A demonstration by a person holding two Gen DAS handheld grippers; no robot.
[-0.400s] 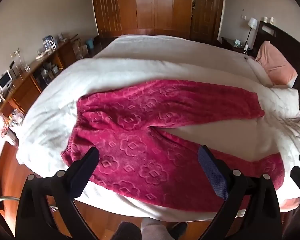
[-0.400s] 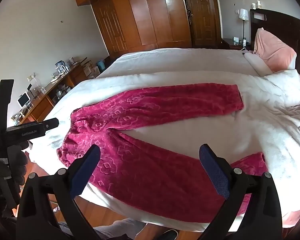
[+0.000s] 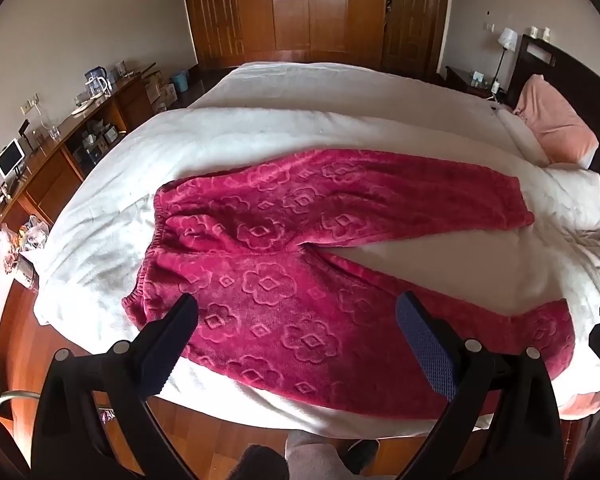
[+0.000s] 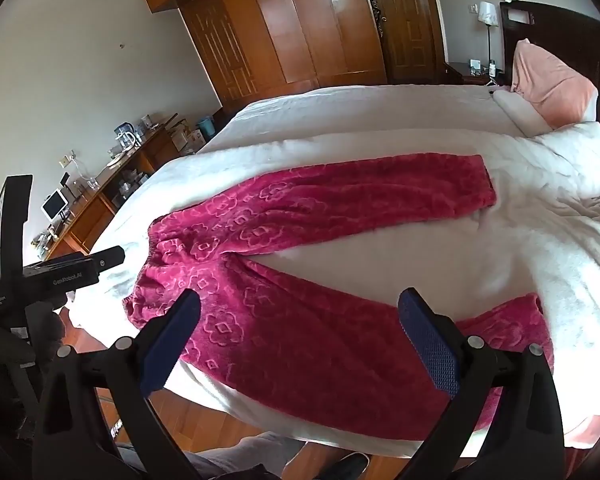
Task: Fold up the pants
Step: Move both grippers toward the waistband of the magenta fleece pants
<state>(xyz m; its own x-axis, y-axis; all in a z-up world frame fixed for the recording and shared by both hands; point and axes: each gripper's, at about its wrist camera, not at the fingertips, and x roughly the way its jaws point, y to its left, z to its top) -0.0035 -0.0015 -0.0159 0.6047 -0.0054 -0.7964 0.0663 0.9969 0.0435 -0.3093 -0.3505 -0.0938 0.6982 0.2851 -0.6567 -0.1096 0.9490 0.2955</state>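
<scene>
Magenta fleece pants (image 3: 284, 248) with an embossed flower pattern lie spread flat on the white bed (image 3: 228, 136), waistband at the left, two legs splayed to the right in a V. They also show in the right wrist view (image 4: 284, 248). My left gripper (image 3: 296, 340) is open and empty, hovering above the near leg by the waist. My right gripper (image 4: 300, 336) is open and empty, above the near leg. The left gripper's body (image 4: 56, 276) shows at the left of the right wrist view.
A pink pillow (image 3: 556, 128) leans on the dark headboard at the right. A wooden sideboard (image 3: 48, 160) with a kettle and small items stands along the left wall. Wooden wardrobes (image 4: 300, 28) stand behind the bed. Wood floor runs along the bed's near edge (image 3: 260, 408).
Both grippers have shifted only slightly; the pants lie as before and both stay open.
</scene>
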